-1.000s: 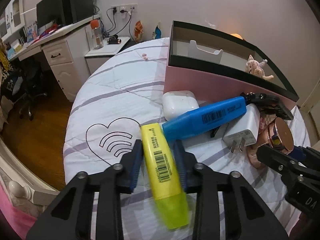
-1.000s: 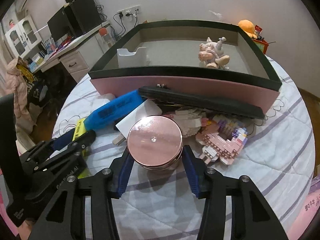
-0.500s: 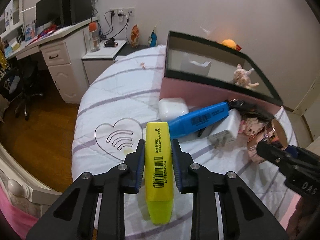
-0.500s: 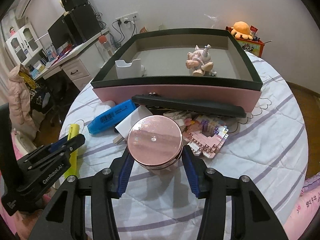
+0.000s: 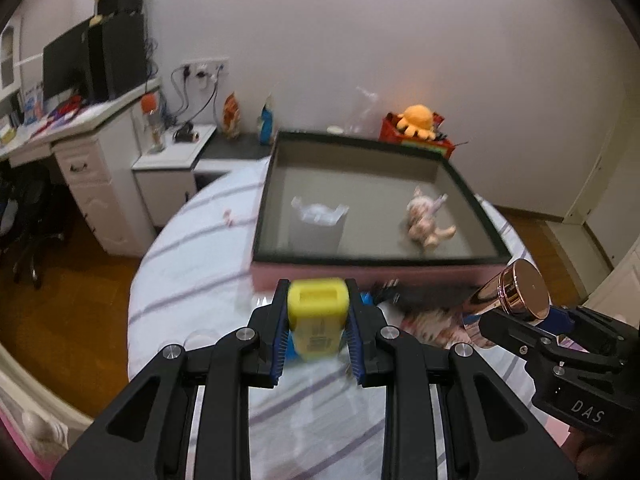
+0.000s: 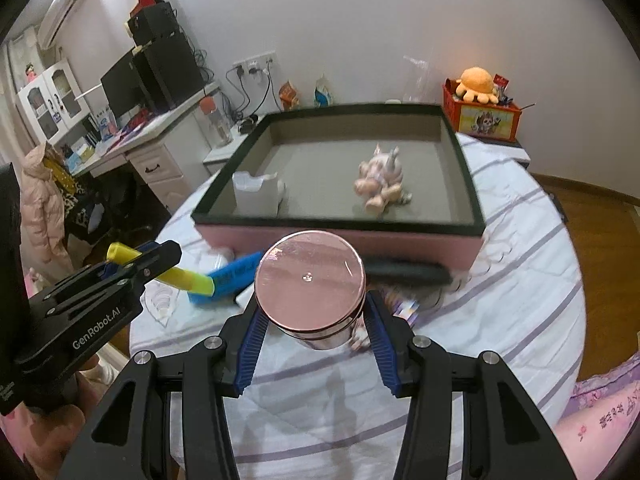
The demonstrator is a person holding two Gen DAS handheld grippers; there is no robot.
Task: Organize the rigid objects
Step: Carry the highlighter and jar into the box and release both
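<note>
While both grippers hang above bed, left gripper clenched on yellow marker, lifted clear, butt end toward camera. Right gripper clamped round pink tin, also raised. Below, near box's front wall: blue marker, black bar, small clutter, blurred. Box beyond, holding white holder at front-left corner, pig toy mid-right.
</note>
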